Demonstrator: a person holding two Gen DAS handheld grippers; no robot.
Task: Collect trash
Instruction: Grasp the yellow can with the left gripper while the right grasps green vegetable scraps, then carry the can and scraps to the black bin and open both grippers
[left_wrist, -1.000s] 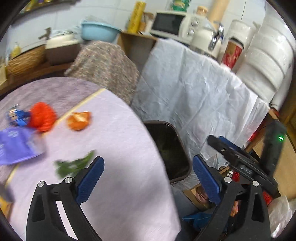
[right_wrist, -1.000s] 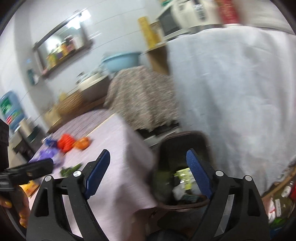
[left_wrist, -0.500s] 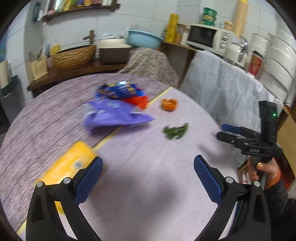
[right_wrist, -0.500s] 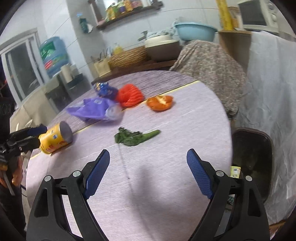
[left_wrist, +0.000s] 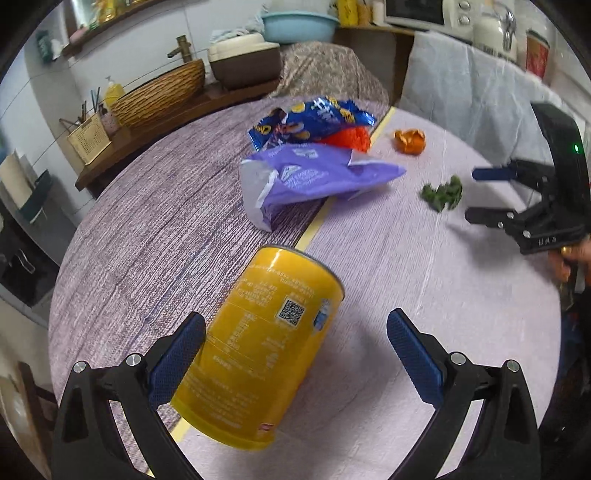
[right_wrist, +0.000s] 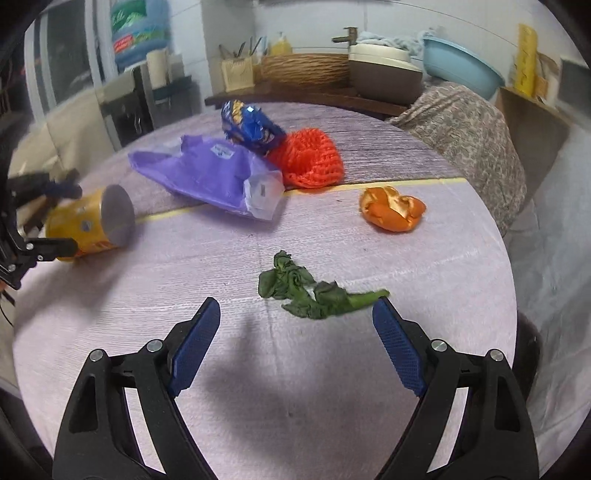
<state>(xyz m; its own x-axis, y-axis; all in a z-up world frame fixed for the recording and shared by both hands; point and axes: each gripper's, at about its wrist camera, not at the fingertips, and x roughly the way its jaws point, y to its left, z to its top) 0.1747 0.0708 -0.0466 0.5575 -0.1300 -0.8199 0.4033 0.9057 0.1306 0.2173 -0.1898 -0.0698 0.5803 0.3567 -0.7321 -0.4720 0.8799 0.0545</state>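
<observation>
A yellow can (left_wrist: 262, 350) lies on its side on the round table (left_wrist: 443, 295), between the open fingers of my left gripper (left_wrist: 295, 354); it also shows in the right wrist view (right_wrist: 88, 225). Wilted green leaves (right_wrist: 314, 291) lie just ahead of my open right gripper (right_wrist: 295, 332). A purple bag (right_wrist: 210, 173), a blue snack bag (right_wrist: 251, 125), a red net (right_wrist: 310, 158) and an orange peel (right_wrist: 391, 208) lie farther back. In the left wrist view I see the purple bag (left_wrist: 317, 173), the leaves (left_wrist: 443, 192) and the right gripper (left_wrist: 491, 192).
A dark bin rim (right_wrist: 528, 339) shows past the table's right edge. A counter behind holds a wicker basket (right_wrist: 306, 68), a pot (right_wrist: 384, 74) and a blue basin (right_wrist: 458, 70). A patterned cloth-covered chair (right_wrist: 465, 125) stands behind the table.
Both grippers swung from the bin back over the table. The left one has come up around the yellow can; the right one has moved close to the green leaves.
</observation>
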